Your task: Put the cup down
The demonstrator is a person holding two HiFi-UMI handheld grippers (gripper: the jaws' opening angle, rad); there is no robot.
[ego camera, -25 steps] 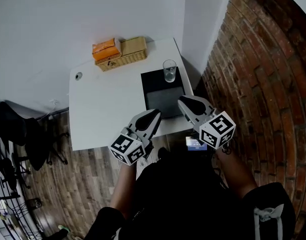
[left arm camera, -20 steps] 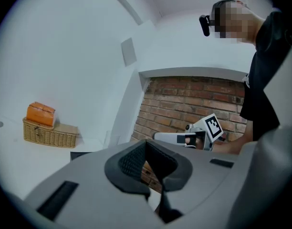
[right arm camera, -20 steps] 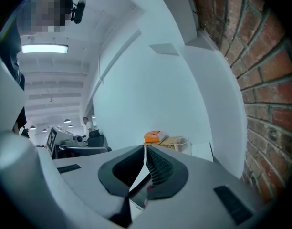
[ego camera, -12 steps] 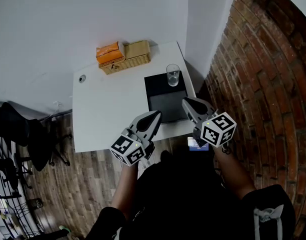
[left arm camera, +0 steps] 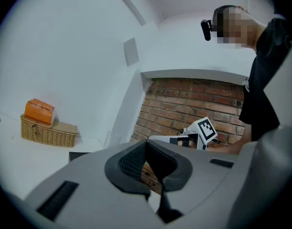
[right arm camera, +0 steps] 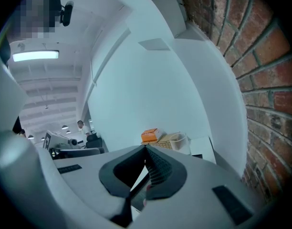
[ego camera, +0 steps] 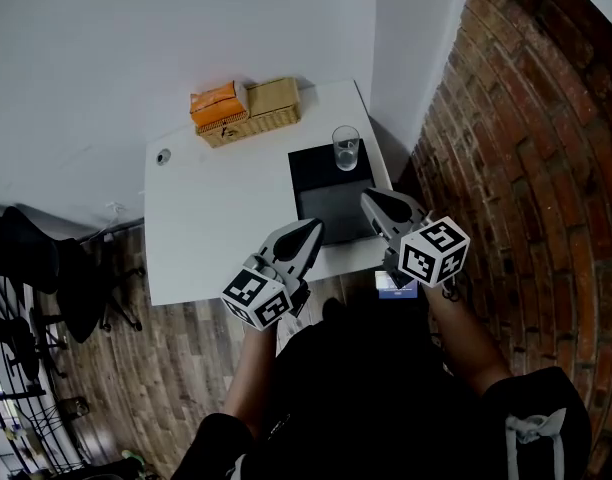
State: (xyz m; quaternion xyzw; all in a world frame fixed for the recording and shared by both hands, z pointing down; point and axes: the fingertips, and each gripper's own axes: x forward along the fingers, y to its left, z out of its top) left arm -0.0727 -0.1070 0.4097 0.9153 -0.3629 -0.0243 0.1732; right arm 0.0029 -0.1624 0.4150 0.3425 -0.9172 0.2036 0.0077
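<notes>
2 closed: left gripper (ego camera: 310,229), right gripper (ego camera: 370,197), over table (ego camera: 216,218) edge

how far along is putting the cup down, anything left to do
Done: the clear glass cup stands upright on the black rectangular mat, at the far right of the white table. In hand: nothing. The left gripper and right gripper are both shut and empty, near the table's front edge, apart from the cup. Left: nothing visible; the put-down looks complete.
</notes>
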